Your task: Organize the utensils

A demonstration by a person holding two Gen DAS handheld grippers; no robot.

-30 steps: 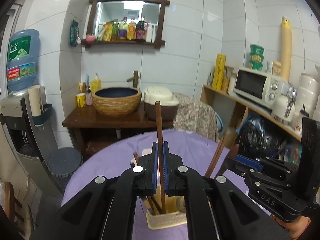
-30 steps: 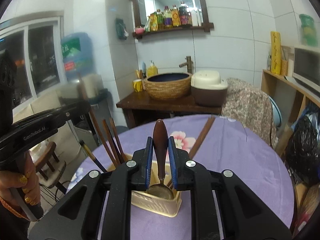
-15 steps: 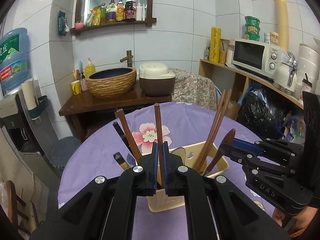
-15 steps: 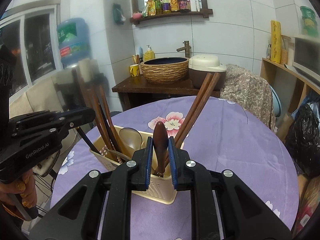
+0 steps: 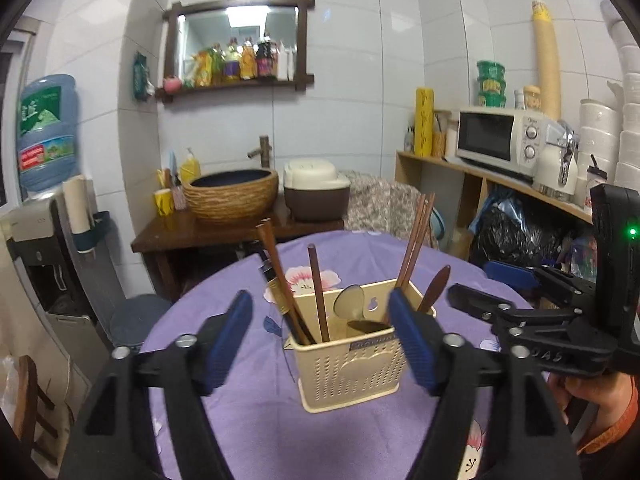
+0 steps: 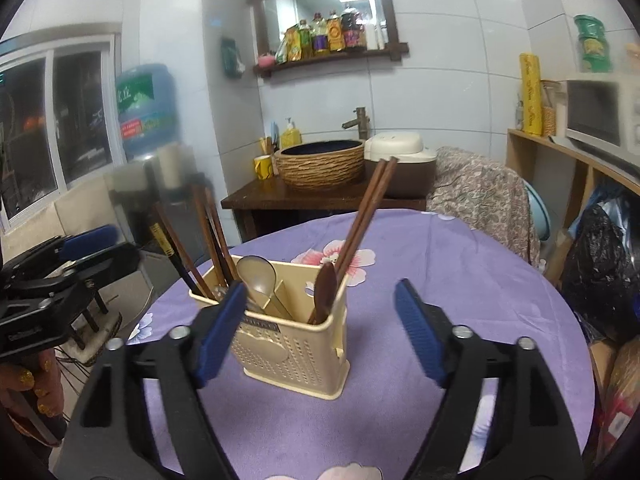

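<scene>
Cream plastic, perforated on its walls, the utensil caddy (image 5: 347, 356) stands upright on the purple flowered tablecloth (image 5: 240, 432), straight ahead of the left gripper (image 5: 320, 344) and just beyond its tips. That gripper points forward and slightly downward at the caddy; its jaws are opening and already stand wide, the blue pads (image 5: 412, 340) flanking the caddy without touching it, nothing pressed between them. A single brown chopstick (image 5: 318, 292) leans in the caddy's near left corner, free of the pads, beside a cluster of darker chopsticks (image 5: 280, 280). A further pair (image 5: 416, 240) tilts out of the far right side, near a wooden-handled spoon (image 5: 438, 284).

The right gripper (image 6: 320, 328) comes in from the caddy's other side, likewise tipped a little downward. Its jaws are opening too, spread wide, with the caddy (image 6: 288, 344) ahead of the left pad and the wooden-handled spoon (image 6: 326, 292) standing inside it, clear of both pads. A pale ladle-shaped spoon (image 6: 258, 276) rests in the middle compartment. At the far left of this view, a hand (image 6: 36, 384) grips the left tool's handle.
</scene>
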